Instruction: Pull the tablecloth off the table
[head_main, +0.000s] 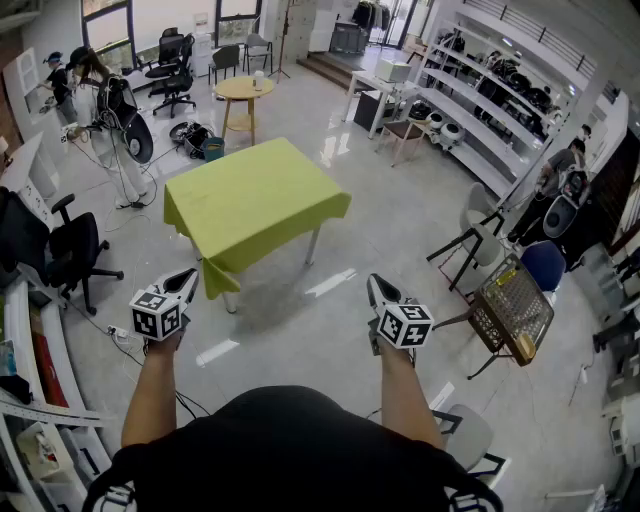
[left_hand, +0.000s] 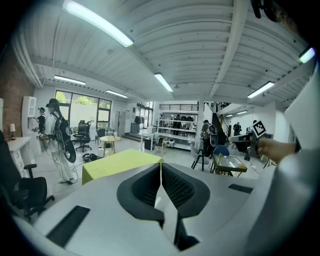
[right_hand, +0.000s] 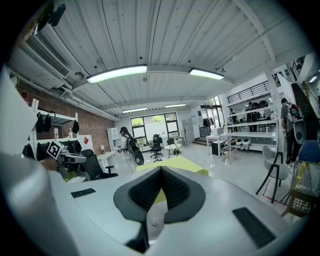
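A yellow-green tablecloth (head_main: 255, 200) covers a small table with metal legs in the middle of the room, its corner hanging at the front left. The tablecloth (left_hand: 117, 163) also lies ahead in the left gripper view, and the tablecloth (right_hand: 175, 164) shows past the jaws in the right gripper view. My left gripper (head_main: 190, 277) is held well short of the table's near left corner, shut with nothing in it. To its right, my right gripper (head_main: 372, 285) is likewise shut and empty, over bare floor. Both grippers are apart from the cloth.
A black office chair (head_main: 70, 250) stands at the left. A person with equipment (head_main: 105, 110) is at the back left, near a round wooden table (head_main: 244, 90). A chair and wire-basket cart (head_main: 512, 308) are at the right, shelving (head_main: 500, 100) along the right wall.
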